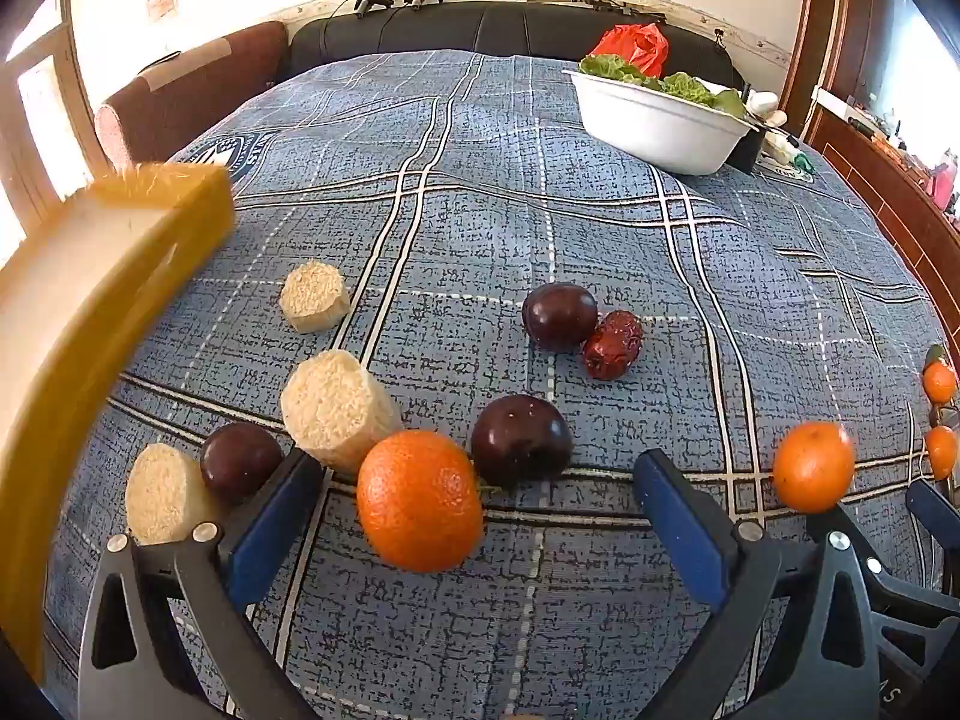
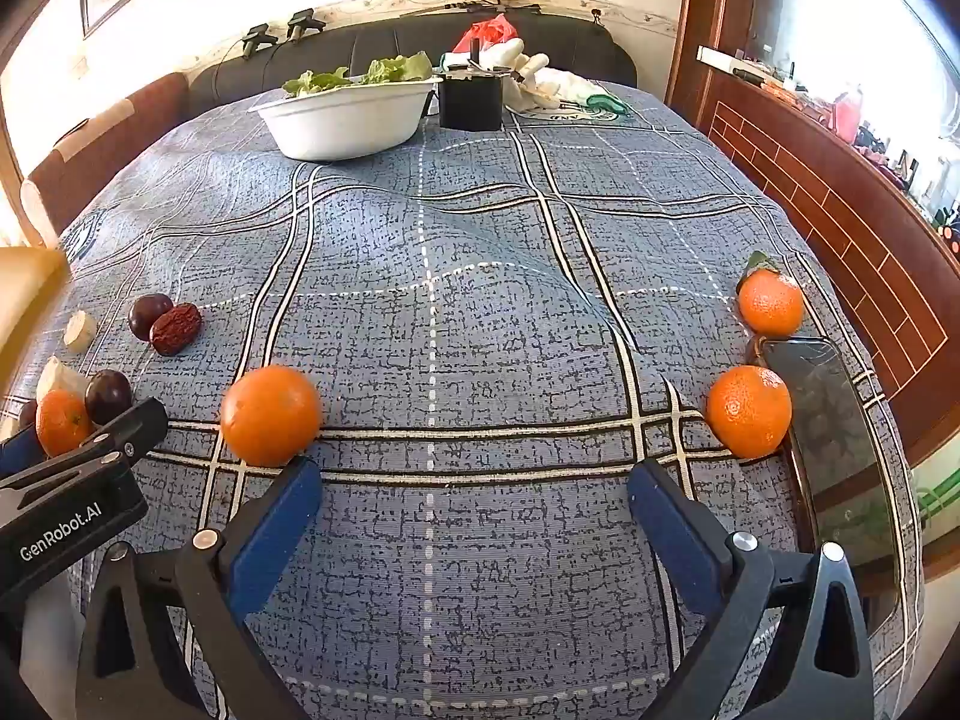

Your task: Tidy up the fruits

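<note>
Start of sorting, my guess: nothing picked up yet.

Left wrist view, left to right:
- yellow basket (image 1: 120, 252), upper left, bristly rim.
- pale rough rice rolls (image 1: 336, 414), lower left.
- dark shiny plums (image 1: 521, 441), middle.
- left gripper (image 1: 480, 510) spread wide; bumpy round orange (image 1: 420, 501) between jaws, untouched.
- wrinkly red date (image 1: 613, 345).

Right wrist view:
- right gripper (image 2: 474, 510) spread wide, empty, over checked cloth surface (image 2: 480, 300).
- second orange (image 2: 270, 415) just beyond left jaw.

Next, likely: close on orange, carry to basket.

The cloth (image 2: 480, 312) was blue-grey with a black-and-white plaid grid. The oranges (image 1: 420, 501) were bright orange, the plums (image 1: 521, 440) dark purple, the date (image 1: 612, 344) wrinkled red. The bowl (image 2: 342, 120) was white, its greens (image 2: 360, 73) pale green. Claw pads (image 2: 273, 531) were blue.
</note>
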